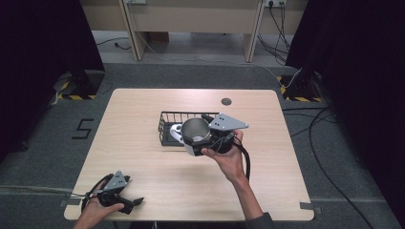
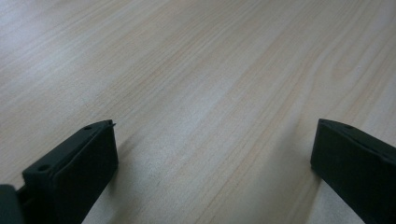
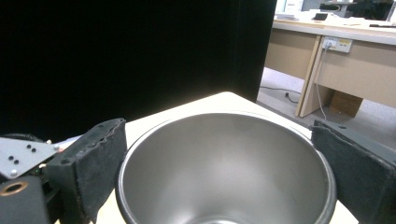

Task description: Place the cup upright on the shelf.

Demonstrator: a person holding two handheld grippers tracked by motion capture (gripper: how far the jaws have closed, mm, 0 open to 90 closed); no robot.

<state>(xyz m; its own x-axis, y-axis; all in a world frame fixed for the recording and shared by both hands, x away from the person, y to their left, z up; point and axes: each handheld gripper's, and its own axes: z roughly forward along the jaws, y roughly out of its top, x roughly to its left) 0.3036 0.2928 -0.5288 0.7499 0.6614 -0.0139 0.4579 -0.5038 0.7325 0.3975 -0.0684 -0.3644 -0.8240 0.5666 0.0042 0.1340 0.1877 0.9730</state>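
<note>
The right gripper point(image 1: 203, 140) clamps the steel cup point(image 1: 196, 132) just above the basket point(image 1: 167, 125), seemingly lifting it out, while the left gripper point(image 1: 125, 204) rests wide open, empty.

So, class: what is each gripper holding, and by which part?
The right gripper clamps the metal cup across its rim, jaws on opposite outer sides. The left gripper holds nothing, jaws open over the table.

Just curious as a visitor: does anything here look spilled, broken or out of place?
Nothing stands out. The right gripper holds an empty metal cup beside the wire basket, and the left gripper rests open at the table's near edge.
</note>
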